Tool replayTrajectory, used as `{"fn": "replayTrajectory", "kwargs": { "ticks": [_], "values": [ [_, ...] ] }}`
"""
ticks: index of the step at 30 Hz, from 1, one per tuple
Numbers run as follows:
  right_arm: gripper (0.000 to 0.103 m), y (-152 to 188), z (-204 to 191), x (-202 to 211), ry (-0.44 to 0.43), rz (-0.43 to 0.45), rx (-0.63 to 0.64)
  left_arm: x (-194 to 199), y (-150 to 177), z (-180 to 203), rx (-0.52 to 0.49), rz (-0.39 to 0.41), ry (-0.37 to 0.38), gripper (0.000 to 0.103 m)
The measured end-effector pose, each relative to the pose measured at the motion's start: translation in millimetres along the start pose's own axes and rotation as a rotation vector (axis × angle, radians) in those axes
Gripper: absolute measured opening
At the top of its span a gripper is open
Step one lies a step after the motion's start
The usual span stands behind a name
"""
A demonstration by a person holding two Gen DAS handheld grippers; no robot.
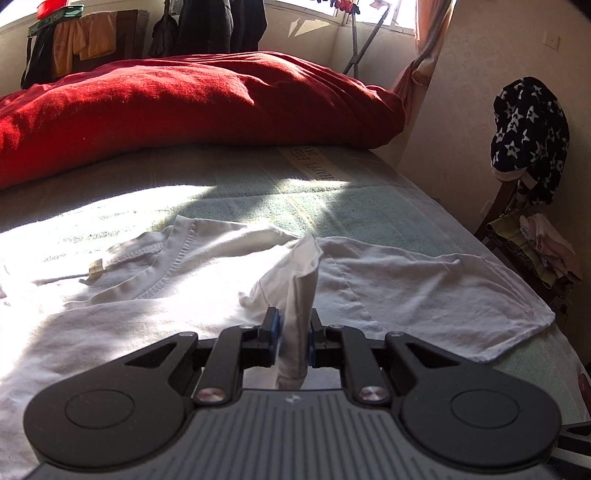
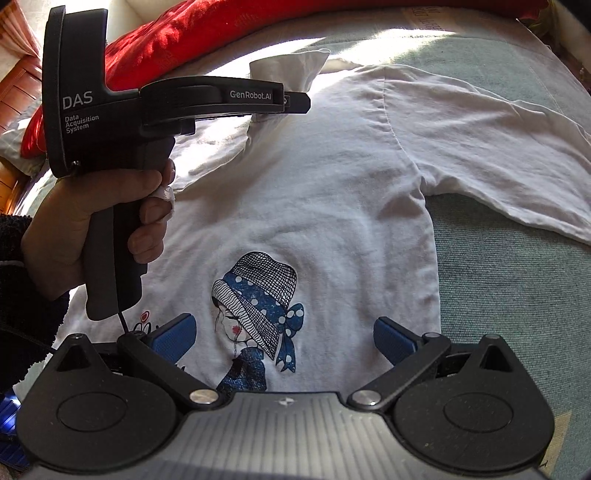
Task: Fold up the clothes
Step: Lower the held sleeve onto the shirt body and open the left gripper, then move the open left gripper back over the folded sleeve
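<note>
Both tools are matte black plastic with 2 round hubs, silver pivot screws, a ribbed grey deck and blue textured pads (image 2: 173,334). The left gripper (image 2: 295,101) has a pistol handle, a thin black cable and white lettering: "DAS", "Data Acquisition System", "GenRobot.AI". The hand (image 2: 92,206) emerges from a dark knitted sleeve (image 2: 22,295).

Strong daylight comes from the window (image 1: 369,11) behind the bed, and you see it burn out parts of the white T-shirt (image 1: 406,288) to featureless glare. Soft-edged shadows cross the bedcover (image 1: 369,206) and darken the red blanket (image 1: 184,103) underneath. Both views bend outward at the edges, with black corners. Near gripper bodies look sharp; the far room is slightly soft.
</note>
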State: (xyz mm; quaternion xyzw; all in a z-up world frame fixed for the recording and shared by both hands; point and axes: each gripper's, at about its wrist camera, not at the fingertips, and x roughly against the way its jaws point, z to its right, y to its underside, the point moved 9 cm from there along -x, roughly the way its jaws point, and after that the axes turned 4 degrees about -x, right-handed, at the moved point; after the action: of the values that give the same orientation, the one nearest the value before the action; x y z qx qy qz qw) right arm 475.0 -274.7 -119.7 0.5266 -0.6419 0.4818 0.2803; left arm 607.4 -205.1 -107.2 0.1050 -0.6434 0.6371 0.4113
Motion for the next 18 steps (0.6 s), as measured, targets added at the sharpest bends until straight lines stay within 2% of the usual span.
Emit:
{"fn": "replayTrajectory", "kwargs": {
  "ticks": [7,12,15,18],
  "values": [
    [0.103,0.4,-2.0,3.2,0.004,0.004,0.008,16.6,-1.4,2.4,0.003,0.014,0.048,0.026],
    [0.103,-1.1,-8.4,5.8,0.006,0.016,0.012,40.0,4.8,-5.1,-0.003,0.017,0.049,0.037],
    [0.103,-1.2,-13.9,7.7,0.007,0.023,0.017,58.5,13.4,-22.5,0.014,0.014,0.011,0.039],
    [0.103,-0.3,-18.5,6.6,0.008,0.025,0.023,82.7,27.3,-51.3,0.024,0.001,-0.072,0.043]
  ]
}}
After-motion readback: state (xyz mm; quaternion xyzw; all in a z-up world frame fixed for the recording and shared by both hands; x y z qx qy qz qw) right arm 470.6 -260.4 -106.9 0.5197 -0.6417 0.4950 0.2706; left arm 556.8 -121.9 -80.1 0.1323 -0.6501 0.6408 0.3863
